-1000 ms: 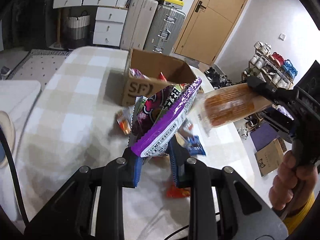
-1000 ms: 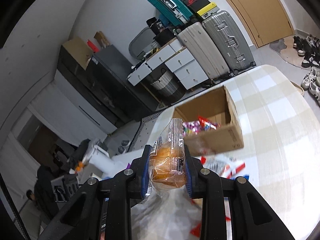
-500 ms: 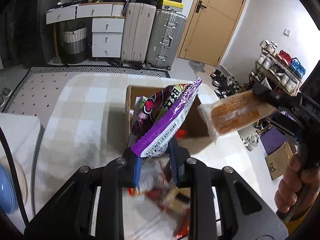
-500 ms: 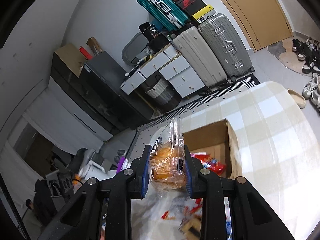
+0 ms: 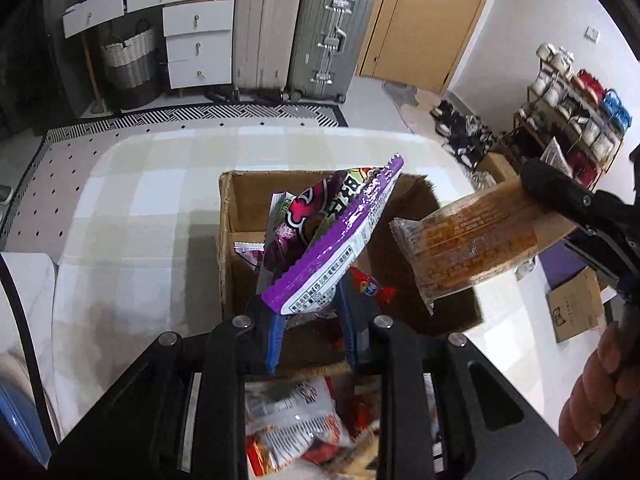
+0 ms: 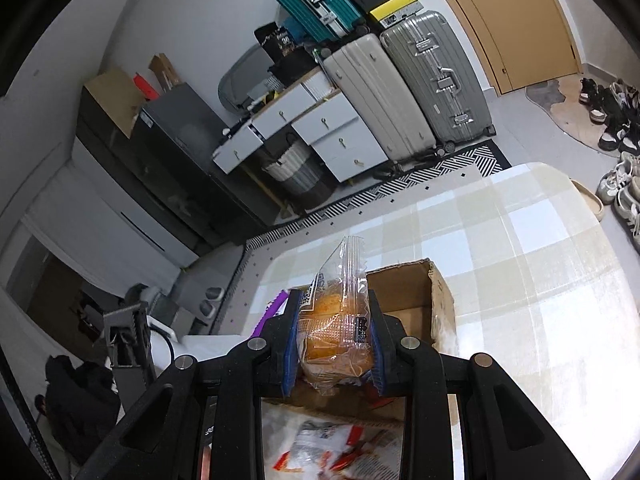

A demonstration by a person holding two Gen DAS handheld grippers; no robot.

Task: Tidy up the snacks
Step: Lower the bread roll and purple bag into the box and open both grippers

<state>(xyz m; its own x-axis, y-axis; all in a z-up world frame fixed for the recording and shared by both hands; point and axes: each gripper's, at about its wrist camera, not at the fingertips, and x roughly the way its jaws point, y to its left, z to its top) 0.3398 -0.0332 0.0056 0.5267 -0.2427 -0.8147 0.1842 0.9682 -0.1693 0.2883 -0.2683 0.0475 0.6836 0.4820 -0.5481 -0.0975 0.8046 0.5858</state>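
Purple packet [image 5: 336,236] clamped in my left gripper [image 5: 312,320], cake [image 6: 338,334] pinched in my right gripper [image 6: 334,344], above the box [image 5: 228,216]; crowding could spill either outside.

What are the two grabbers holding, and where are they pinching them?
The left gripper pinches the purple snack bag at its bottom corner. The right gripper squeezes the orange cake packet around its middle.

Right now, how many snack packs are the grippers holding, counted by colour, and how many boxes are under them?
Purple snack bag, in the left gripper: 1
Orange bread pack, in the right gripper: 1
Cardboard box, open: 1
Total: 3
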